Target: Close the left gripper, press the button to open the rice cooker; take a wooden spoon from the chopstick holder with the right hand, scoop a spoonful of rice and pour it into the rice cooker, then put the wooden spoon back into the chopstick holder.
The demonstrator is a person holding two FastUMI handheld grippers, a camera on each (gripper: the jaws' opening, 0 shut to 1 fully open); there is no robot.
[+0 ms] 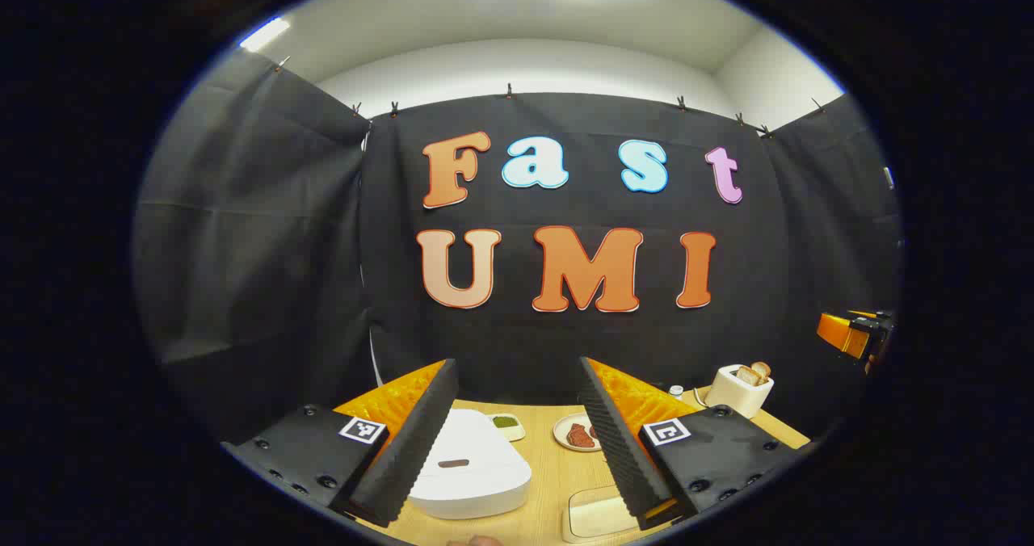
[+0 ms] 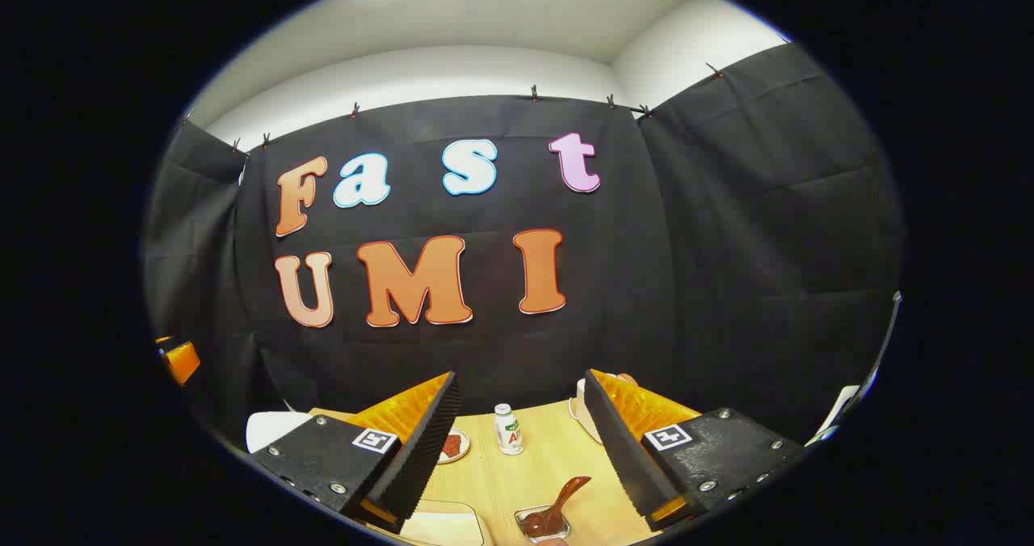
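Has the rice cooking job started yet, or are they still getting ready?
Barely begun, it seems. The rice cooker lid is still down, and the left gripper has open jaws, not yet closed for pressing. The right gripper is open and empty; the wooden spoon sits untouched in its holder. Everything remains.

The small bottle (image 2: 508, 430) bears a label (too blurred to read).
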